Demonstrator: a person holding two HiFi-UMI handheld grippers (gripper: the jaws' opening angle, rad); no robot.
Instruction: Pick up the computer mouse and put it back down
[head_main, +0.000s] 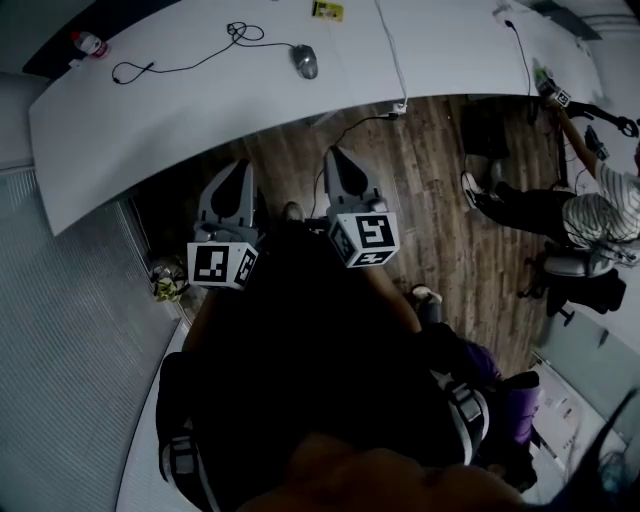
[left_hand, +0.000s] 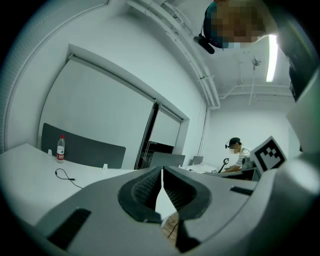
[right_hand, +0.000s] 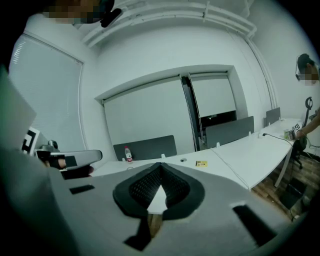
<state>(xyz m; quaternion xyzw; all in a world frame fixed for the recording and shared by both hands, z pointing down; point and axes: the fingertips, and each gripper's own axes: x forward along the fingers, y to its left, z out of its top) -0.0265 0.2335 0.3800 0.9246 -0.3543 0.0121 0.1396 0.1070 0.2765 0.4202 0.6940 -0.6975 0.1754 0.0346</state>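
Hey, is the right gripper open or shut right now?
Shut. In the right gripper view, the right gripper has its jaw tips meeting, with nothing held between them.

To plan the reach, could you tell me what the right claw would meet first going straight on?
Probably the white table, at its near edge; the shut right claw points at it across the wooden floor. Depth is unclear.

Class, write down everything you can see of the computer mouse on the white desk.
The computer mouse is a small, grey, rounded oval, plastic by its look. It lies flat, top side up, on the white desk. A thin black cable leaves it to the left and loops across the desk. Only the desk and the cable touch it.
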